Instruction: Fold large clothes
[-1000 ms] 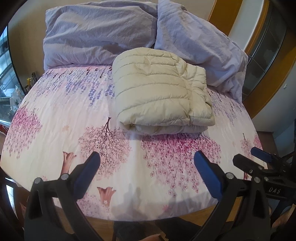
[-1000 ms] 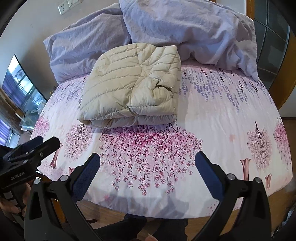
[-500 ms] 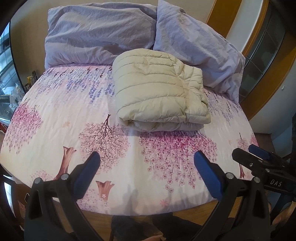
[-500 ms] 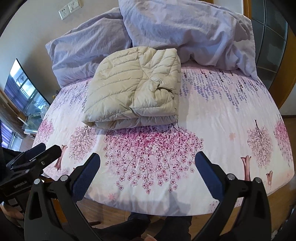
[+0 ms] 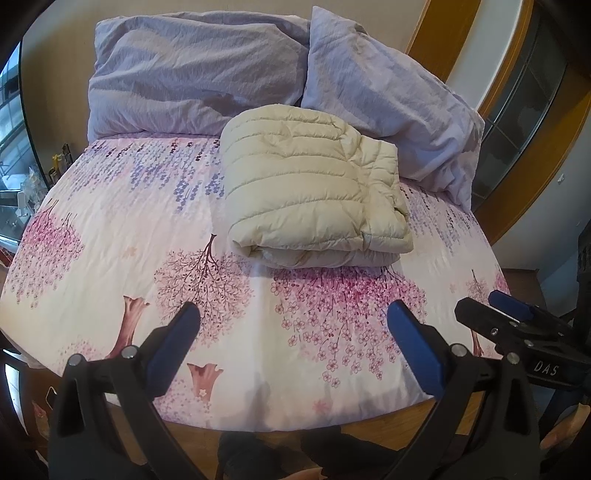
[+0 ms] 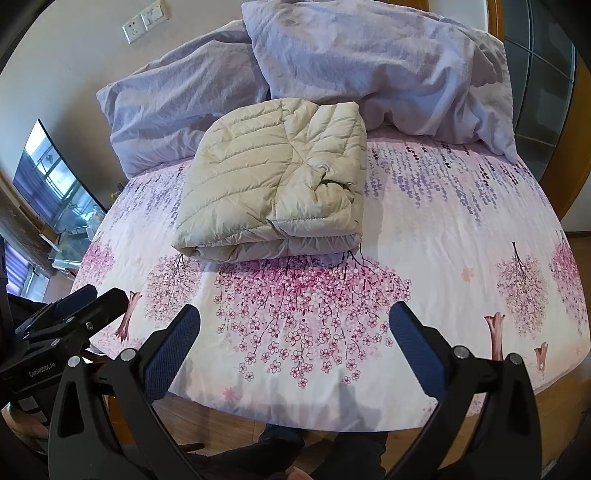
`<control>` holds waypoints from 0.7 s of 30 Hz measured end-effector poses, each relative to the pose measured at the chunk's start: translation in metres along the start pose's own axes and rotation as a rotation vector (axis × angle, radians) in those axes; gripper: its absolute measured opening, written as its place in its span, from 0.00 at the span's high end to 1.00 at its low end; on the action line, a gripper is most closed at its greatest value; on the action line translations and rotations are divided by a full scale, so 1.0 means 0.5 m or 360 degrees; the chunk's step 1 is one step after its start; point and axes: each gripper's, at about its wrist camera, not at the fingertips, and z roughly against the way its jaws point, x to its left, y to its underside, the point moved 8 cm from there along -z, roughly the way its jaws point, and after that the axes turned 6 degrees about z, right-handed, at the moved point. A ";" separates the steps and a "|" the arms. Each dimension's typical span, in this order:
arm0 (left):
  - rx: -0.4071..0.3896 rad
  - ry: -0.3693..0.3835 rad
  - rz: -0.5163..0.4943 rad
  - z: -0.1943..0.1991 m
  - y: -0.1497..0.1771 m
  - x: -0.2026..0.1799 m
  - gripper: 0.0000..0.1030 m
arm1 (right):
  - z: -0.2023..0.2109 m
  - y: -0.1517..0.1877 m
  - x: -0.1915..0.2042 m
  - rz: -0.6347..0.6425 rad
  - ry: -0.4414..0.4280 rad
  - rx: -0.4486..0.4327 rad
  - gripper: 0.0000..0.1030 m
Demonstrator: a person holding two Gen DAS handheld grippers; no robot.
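The cream quilted puffer jacket [image 5: 314,188] is folded into a chunky rectangle and sits on the bed with the white sheet printed in pink blossom trees [image 5: 110,236], toward the head end, its far edge right up against the two crumpled lavender pillows [image 5: 192,74]. Both tongs are held back near the foot edge, well apart from the jacket.

The left gripper [image 5: 293,334] has its blue-padded fingers spread wide with nothing between them, just sheet showing through the gap. Same story for the right gripper [image 6: 295,332]: wide open, holding nothing.

The views do differ a bit. The left wrist camera catches the right gripper poking in at the lower right edge, plus a curved wooden frame with glass panes [image 5: 524,110] behind the pillows. The right wrist camera shows the jacket's messier side, with a puckered seam on top, a white wall socket plate [image 6: 144,22], and a flat TV screen [image 6: 55,184] off to the left, and the left gripper at its lower left.
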 end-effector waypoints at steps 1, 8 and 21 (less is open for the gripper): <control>0.0000 0.0002 0.0003 0.000 0.000 0.000 0.02 | 0.001 -0.001 0.001 0.0000 -0.0001 -0.0003 0.01; -0.0007 0.0007 0.0009 0.002 -0.001 0.000 0.02 | 0.002 -0.002 0.001 -0.0009 -0.0008 -0.0005 0.01; -0.0008 0.0027 0.0021 0.002 -0.001 -0.004 0.02 | 0.001 0.000 -0.002 -0.0021 -0.0008 -0.0003 0.01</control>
